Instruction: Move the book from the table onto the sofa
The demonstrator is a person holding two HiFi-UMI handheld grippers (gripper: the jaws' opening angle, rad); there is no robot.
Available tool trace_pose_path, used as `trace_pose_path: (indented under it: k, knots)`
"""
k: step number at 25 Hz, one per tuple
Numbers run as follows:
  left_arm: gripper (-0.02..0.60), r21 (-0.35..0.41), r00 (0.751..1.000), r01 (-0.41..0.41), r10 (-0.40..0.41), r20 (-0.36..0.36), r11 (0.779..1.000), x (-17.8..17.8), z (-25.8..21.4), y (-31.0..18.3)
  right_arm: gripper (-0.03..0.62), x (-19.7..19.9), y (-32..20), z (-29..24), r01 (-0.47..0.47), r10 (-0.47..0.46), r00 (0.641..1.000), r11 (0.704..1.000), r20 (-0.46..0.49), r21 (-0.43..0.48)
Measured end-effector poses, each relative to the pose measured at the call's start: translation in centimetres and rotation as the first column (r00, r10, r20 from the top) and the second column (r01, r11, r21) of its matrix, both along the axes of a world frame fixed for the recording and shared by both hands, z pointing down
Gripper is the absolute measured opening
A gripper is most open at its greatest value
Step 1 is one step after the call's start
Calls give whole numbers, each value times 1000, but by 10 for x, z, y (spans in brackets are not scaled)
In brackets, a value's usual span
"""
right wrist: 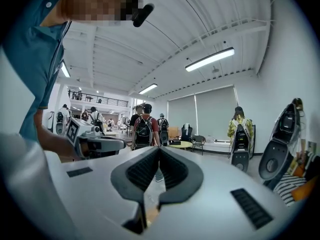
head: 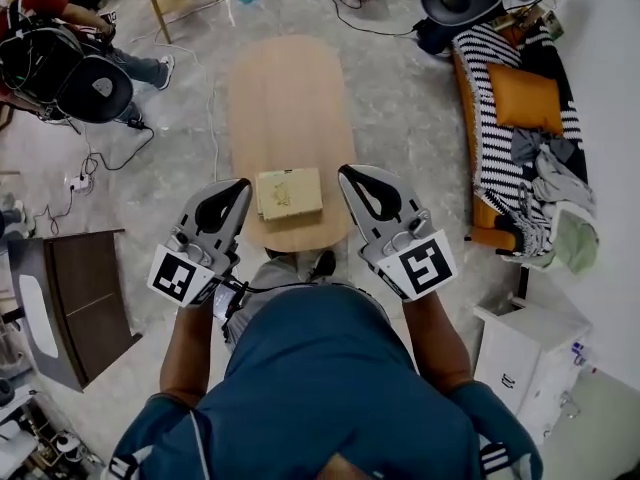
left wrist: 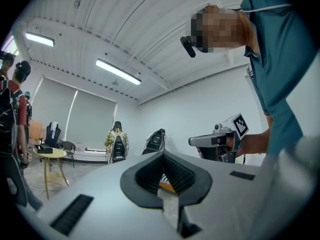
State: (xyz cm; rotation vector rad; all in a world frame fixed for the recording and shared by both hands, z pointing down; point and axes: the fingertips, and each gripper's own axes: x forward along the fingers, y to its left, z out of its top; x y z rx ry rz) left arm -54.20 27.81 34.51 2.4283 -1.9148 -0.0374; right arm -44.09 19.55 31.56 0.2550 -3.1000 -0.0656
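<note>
Flanking the book [head: 289,193] at the table [head: 290,98] end, left gripper [head: 243,184] and right gripper [head: 345,172] hover closed.

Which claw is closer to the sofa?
Right. The right claw is between the book and the sofa; the left claw is across the book, farther away.

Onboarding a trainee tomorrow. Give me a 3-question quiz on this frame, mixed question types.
1. Where does the book lie?
2. True or false: the left gripper is shut on the book.
3. In the head view, on which side of the table does the sofa stand? A) left B) right C) not in view

Key:
1. On the table's near end, between the left gripper and the right gripper, held by neither.
2. False: its jaws are together and empty.
3. B
</note>
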Motion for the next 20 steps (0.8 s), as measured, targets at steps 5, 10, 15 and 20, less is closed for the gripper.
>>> trace_pose_path:
  k: [5,10,15,20]
  knots:
    - [3,19,999,-38,38,-39,999,-40,9,-16,14,-29,-10,14,-56,56,997,998,-46,0]
    - [3,-1,995,-88,88,-54,996,-65,30,-30,14,-55,-15,37,-83,82,993,997,-84,-5]
    - [3,-57,994,-88,84,-72,994,-81,59,-45,14,-68,-29,71,-102,94,988,993,-124,-57]
    - [3,-126,996,4,-16,-93,992,-99,99,-61,14,-80,-45,113,-58,41,982,995,-187,-86]
